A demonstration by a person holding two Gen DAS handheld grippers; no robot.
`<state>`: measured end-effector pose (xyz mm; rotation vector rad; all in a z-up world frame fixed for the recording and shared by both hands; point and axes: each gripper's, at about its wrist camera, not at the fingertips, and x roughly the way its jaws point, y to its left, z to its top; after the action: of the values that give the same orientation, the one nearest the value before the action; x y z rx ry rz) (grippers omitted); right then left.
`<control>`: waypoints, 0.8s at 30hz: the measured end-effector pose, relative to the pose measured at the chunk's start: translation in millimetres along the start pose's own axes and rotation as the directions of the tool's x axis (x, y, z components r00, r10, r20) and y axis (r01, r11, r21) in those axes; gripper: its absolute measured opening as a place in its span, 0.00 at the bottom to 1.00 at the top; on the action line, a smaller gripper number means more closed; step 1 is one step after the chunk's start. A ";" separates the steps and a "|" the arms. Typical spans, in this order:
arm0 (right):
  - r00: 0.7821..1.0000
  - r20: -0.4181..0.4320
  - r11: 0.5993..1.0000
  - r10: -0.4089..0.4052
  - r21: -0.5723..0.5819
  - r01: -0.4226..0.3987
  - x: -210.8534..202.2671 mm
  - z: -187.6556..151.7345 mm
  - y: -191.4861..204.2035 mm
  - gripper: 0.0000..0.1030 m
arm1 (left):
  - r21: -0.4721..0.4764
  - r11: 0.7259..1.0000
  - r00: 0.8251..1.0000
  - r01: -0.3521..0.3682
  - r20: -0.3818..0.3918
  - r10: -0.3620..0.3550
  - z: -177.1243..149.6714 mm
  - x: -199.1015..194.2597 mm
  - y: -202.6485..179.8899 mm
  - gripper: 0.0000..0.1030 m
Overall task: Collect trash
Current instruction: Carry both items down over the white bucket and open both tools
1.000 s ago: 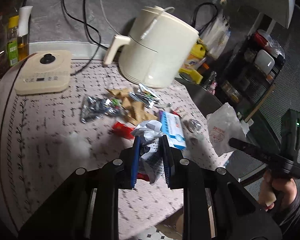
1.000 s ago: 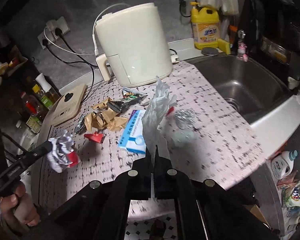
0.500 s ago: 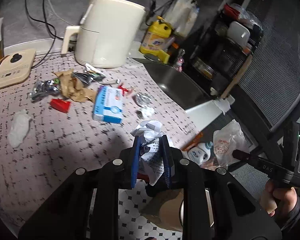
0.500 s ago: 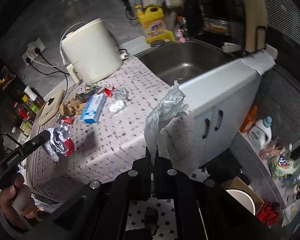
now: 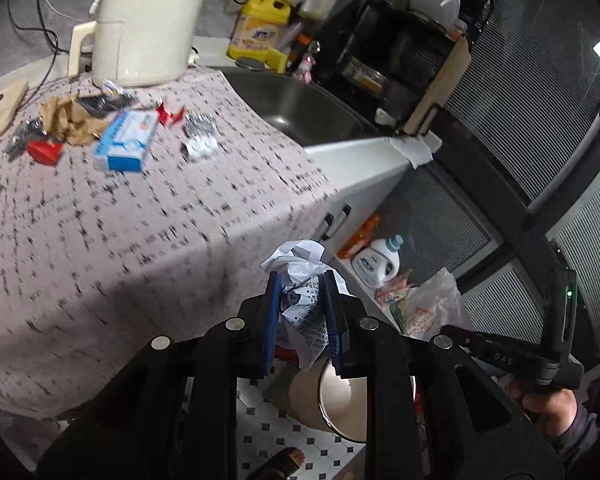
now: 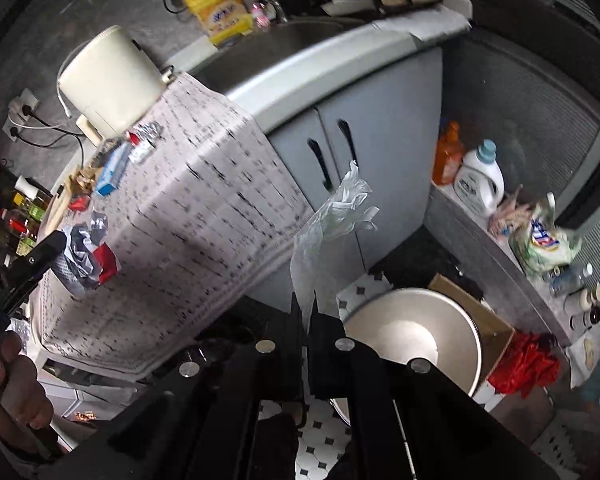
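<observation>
Since the earlier frames both views had swung off the worktop (image 5: 140, 216) toward the floor: the litter that had sat mid-frame now lay in the upper left of the left wrist view, and a round metal bin (image 6: 412, 344) had come into the lower middle of the right wrist view. The step in hand looked like the carry to the bin, with two pieces of trash picked up and more left behind beside the blue box (image 5: 126, 146). The left tongs (image 5: 302, 312) were only partly spread, their blue pads pinching a crumpled printed paper (image 5: 300, 280) that stuck out above them, low in the middle of the frame over the bin's rim. The right tongs (image 6: 306, 312) were pressed together on the lower end of a thin clear plastic wrapper (image 6: 332, 220), which stood up from them in front of the cabinet doors (image 6: 340, 160). The next move probably called for bringing each piece squarely over the bin's mouth before spreading the tongs, since the light plastic could drift or cling.
</observation>
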<state>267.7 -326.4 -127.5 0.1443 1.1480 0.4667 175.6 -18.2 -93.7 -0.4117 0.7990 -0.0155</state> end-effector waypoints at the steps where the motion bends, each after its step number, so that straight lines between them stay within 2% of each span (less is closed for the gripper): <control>1: 1.000 -0.011 1.000 -0.002 0.002 0.002 1.7 -4.1 -5.4 0.03 | -0.003 1.000 1.000 0.002 -0.009 -0.002 -5.6 4.1 -3.7 0.21; 11: 0.983 -0.179 0.998 -0.041 0.043 0.049 45.9 -61.7 -69.4 0.06 | -0.025 1.000 0.994 0.011 -0.109 -0.014 -64.7 44.3 -33.2 0.21; 15: 0.972 -0.237 0.994 -0.007 0.104 0.033 60.1 -78.4 -88.2 0.08 | -0.017 1.000 0.989 0.010 -0.146 -0.012 -80.7 56.1 -42.3 0.21; 16: 0.971 -0.239 0.994 -0.009 0.108 0.035 61.1 -80.3 -90.6 0.10 | -0.013 1.000 0.989 0.010 -0.151 -0.012 -82.7 58.5 -43.8 0.21; 18: 0.973 -0.229 0.990 -0.010 0.132 0.042 57.8 -84.1 -97.4 0.51 | -0.007 1.000 0.986 0.012 -0.169 -0.013 -85.3 64.6 -46.6 0.21; 19: 0.977 -0.211 0.989 -0.015 0.143 0.046 54.0 -85.3 -100.9 0.54 | -0.003 1.000 0.984 0.015 -0.175 -0.015 -85.7 67.7 -48.2 0.21; 24: 0.982 -0.184 0.979 -0.032 0.190 0.067 42.0 -89.2 -114.4 0.52 | 0.043 0.998 0.977 0.048 -0.209 -0.038 -87.5 81.5 -63.4 0.21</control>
<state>233.2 -422.1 -239.2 0.2480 1.3722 0.3261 180.6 -121.1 -181.5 -0.3856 0.9939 -0.1196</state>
